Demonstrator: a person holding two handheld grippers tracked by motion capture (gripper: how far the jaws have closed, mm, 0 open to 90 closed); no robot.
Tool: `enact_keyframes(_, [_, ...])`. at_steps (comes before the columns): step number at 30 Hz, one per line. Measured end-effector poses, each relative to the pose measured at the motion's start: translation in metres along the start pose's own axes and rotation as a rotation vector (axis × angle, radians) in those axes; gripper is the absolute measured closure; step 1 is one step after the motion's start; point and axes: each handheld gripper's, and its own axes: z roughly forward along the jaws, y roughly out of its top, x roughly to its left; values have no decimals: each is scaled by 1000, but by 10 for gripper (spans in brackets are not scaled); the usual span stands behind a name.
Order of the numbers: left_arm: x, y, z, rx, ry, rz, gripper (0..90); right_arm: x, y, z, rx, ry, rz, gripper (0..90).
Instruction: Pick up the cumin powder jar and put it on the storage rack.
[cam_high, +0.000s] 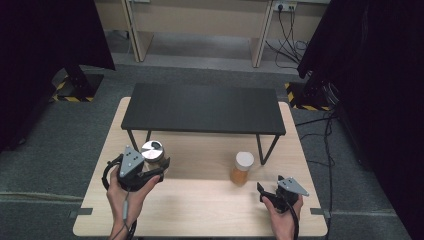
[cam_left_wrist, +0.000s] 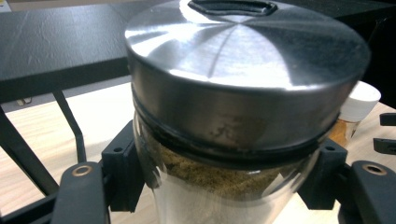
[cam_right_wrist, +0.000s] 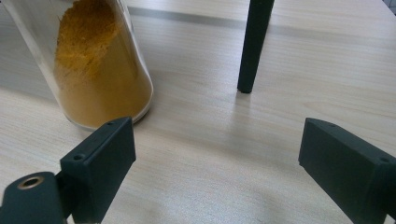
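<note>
Grey carpet surrounds the counter, whose near strip lies bare; two jars stand before one black shelf. Left hand-held gripper clamps the steel-lidded jar; left gripper view shows jaws pressed against its glass. Right gripper view: right hand-held gripper spread apart, the orange-powder jar far-left, one shelf leg beyond.

The table is pale wood grain; the shelf on it is matte black. One jar has a silver lid over tan powder; the other jar has a white lid over orange-yellow powder.
</note>
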Motion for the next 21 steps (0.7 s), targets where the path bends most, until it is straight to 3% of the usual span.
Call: enact_keyframes(21, [9,41,-3,15,27,5,307,0,0,0,1,1,0,110])
